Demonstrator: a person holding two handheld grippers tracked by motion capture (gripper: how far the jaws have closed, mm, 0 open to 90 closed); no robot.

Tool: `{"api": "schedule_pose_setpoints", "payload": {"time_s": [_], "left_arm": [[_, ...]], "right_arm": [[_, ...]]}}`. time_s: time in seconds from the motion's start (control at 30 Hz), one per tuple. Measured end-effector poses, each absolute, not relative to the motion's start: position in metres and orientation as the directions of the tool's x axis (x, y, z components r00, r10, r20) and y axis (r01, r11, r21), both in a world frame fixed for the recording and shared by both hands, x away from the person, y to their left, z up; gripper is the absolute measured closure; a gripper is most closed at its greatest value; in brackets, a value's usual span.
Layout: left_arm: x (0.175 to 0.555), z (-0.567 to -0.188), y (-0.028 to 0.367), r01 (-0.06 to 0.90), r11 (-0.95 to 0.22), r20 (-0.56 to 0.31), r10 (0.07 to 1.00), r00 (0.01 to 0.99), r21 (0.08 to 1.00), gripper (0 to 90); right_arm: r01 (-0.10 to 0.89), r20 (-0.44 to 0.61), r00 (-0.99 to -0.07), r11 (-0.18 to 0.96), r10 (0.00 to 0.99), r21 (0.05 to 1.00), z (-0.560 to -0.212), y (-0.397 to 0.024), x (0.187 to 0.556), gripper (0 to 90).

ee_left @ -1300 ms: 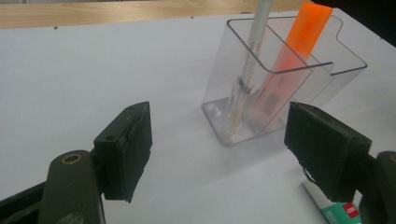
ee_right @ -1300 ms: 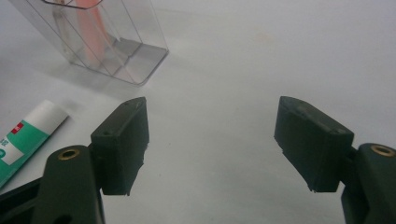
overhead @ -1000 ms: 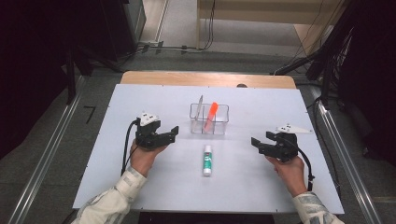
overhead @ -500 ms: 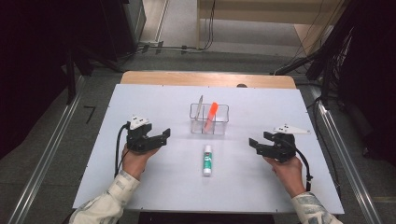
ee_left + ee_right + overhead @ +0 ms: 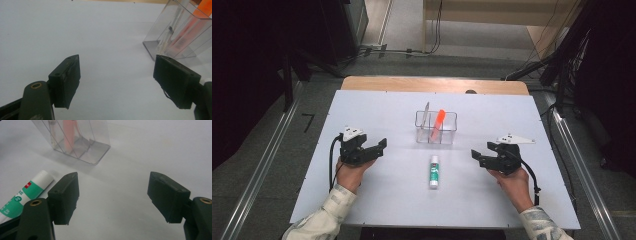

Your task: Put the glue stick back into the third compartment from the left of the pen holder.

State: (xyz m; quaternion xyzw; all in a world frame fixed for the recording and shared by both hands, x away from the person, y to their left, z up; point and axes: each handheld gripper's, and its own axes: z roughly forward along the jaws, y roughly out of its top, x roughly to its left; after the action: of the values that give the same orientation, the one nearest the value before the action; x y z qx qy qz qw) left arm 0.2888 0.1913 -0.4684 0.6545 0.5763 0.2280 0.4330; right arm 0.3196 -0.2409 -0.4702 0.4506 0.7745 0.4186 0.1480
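white glue stick (image 5: 434, 171) lies between left gripper (image 5: 374, 148) and right gripper (image 5: 477, 156); both jaws wide open, empty.

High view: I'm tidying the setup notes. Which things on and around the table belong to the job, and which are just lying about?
Belongs to the job:
- glue stick, lying flat between both open tools
- clear organizer, already holding an orange marker and a clear pen
- left tool, right tool

Just lying about:
- cables on the floor beyond the table
- wooden tabletop edge
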Motion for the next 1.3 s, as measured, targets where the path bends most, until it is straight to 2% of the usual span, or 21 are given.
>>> {"api": "schedule_pose_setpoints", "payload": {"time_s": [1.3], "left_arm": [[0.292, -0.476, 0.208, 0.581, 0.055, -0.185, 0.968, 0.167, 0.812, 18.2]], "right_arm": [[0.552, 0.117, -0.636, 0.344, 0.763, 0.759, -0.48, -0.178, 0.311, 17.4]]}}
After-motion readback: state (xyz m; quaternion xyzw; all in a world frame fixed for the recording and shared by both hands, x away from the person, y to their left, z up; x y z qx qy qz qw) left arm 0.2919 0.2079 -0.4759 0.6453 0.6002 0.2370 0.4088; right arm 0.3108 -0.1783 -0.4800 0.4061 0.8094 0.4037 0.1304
